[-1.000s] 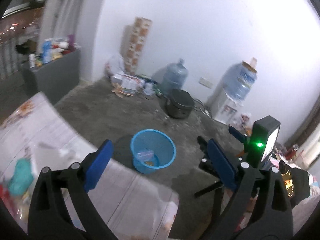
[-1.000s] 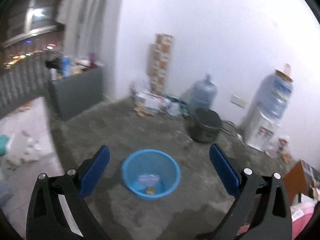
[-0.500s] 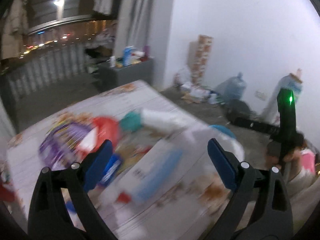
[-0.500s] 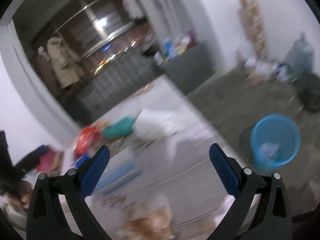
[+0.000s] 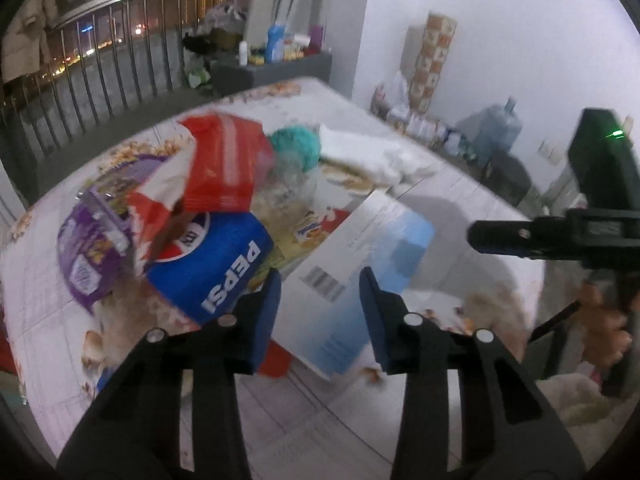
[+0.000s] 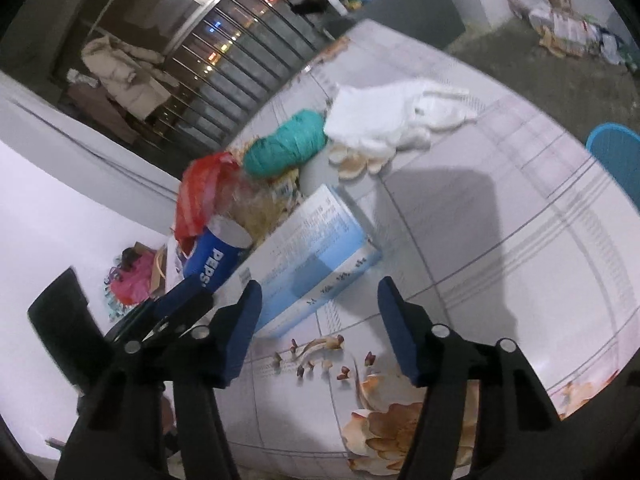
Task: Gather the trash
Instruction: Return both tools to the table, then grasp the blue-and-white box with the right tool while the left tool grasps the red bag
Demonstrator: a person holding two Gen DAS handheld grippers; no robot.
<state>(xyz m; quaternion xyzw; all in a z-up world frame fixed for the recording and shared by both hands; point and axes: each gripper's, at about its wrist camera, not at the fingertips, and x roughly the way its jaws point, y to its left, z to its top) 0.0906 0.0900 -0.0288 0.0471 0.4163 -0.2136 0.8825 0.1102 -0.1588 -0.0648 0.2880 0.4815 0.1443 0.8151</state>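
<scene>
A pile of trash lies on the floral table [image 5: 460, 200]: a white and light-blue flat box [image 5: 352, 264] [image 6: 308, 256], a blue Pepsi cup [image 5: 212, 268] [image 6: 214, 258], a red bag [image 5: 224, 168] [image 6: 200, 192], a purple packet [image 5: 88, 252], a teal yarn ball [image 5: 298, 146] [image 6: 284, 148] and white cloth [image 5: 372, 156] [image 6: 384, 116]. My left gripper [image 5: 320, 304] is open, its jaws on either side of the box's near end. My right gripper [image 6: 318, 328] is open and empty above the table, just short of the box.
A blue basket [image 6: 618, 160] stands on the floor past the table's right edge. A black device on a stand [image 5: 600, 200] is at the right. A railing [image 5: 100, 80], a grey cabinet [image 5: 272, 72], water jugs [image 5: 496, 132] and cartons line the walls.
Both grippers have swung from the blue basket on the floor to the table's trash pile. The left jaws have narrowed around the box; the right jaws have narrowed too.
</scene>
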